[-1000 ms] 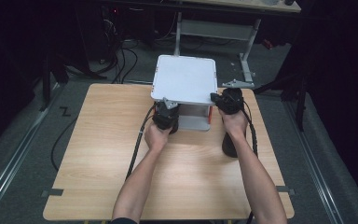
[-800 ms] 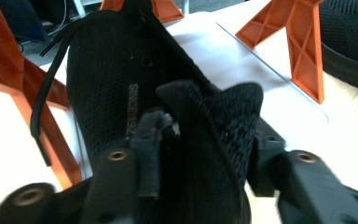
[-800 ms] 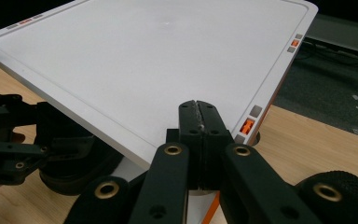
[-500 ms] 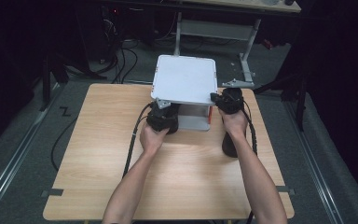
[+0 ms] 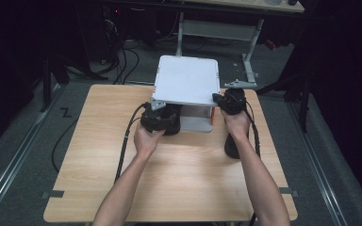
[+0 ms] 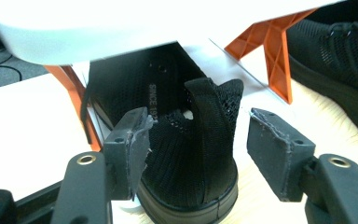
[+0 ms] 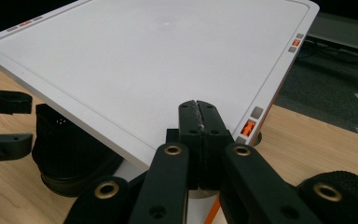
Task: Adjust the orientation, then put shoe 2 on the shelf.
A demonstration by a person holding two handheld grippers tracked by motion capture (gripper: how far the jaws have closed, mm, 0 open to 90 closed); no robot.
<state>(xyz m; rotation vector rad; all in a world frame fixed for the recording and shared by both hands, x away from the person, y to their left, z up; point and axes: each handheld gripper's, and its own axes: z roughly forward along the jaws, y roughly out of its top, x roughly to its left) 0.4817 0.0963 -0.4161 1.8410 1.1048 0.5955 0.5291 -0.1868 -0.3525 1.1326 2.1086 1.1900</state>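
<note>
Under the front left corner of the white shelf (image 5: pixel 187 80), a black shoe (image 6: pixel 191 158) sits heel outward, partly tucked beneath the top panel. Left gripper (image 6: pixel 198 156): jaws spread, one on each side of the heel, not clamped. Right gripper (image 7: pixel 199 121): jaws pressed together, empty, over the shelf's front right corner. A second shoe (image 5: pixel 232 143) lies on the wooden table (image 5: pixel 99 155), just right of the shelf.
</note>
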